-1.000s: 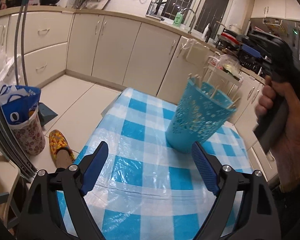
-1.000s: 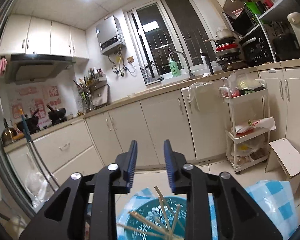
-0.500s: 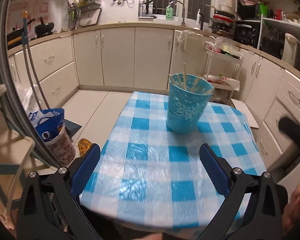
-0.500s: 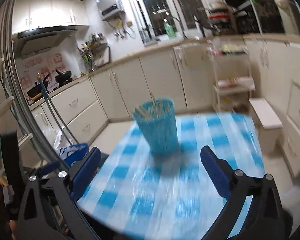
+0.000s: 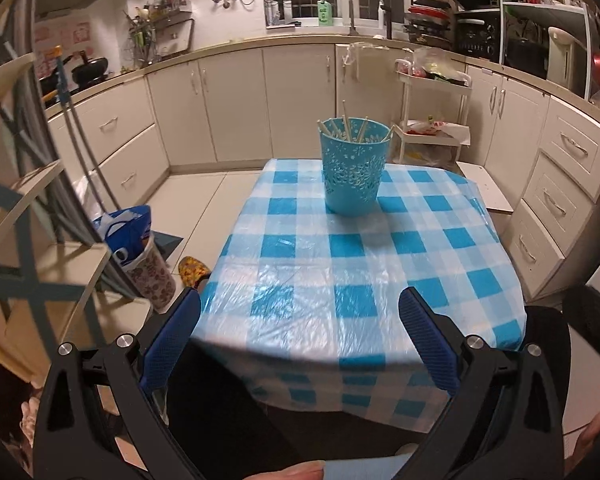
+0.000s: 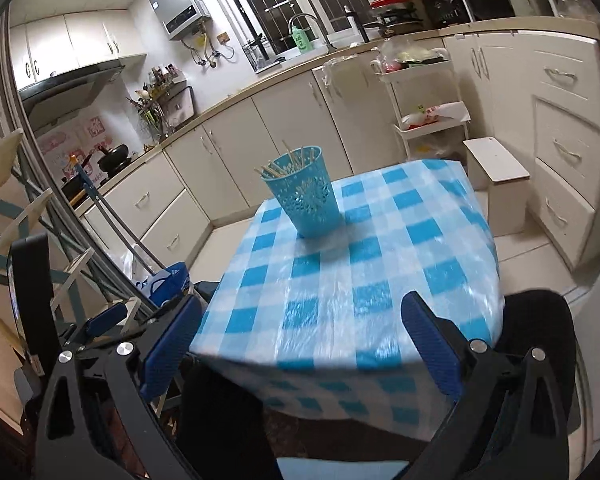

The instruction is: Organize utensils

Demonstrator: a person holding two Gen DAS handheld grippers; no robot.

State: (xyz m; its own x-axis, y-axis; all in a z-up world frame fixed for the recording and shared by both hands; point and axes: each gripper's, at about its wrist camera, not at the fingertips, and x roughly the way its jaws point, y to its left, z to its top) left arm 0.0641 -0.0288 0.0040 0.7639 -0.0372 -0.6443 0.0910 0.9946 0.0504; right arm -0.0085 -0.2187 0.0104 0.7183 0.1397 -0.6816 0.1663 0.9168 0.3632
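Note:
A blue perforated cup (image 5: 354, 170) stands upright on the far part of the table with the blue-checked cloth (image 5: 340, 264). Several wooden chopsticks (image 5: 346, 125) stick out of it. The cup also shows in the right wrist view (image 6: 306, 202) with its chopsticks (image 6: 286, 166). My left gripper (image 5: 300, 334) is open and empty, held back at the table's near edge. My right gripper (image 6: 300, 338) is open and empty, also back at the near edge. Both are far from the cup.
White kitchen cabinets (image 5: 236, 100) run behind the table. A white trolley rack (image 5: 434, 116) stands at the back right, a white stool (image 6: 500, 184) to the right. A blue bag in a flowered bin (image 5: 140, 252) and a slipper (image 5: 194, 270) sit on the floor at left.
Both grippers have pulled back from the cup to the table's near edge. The right gripper, nearly closed above the cup a second ago, has opened wide.

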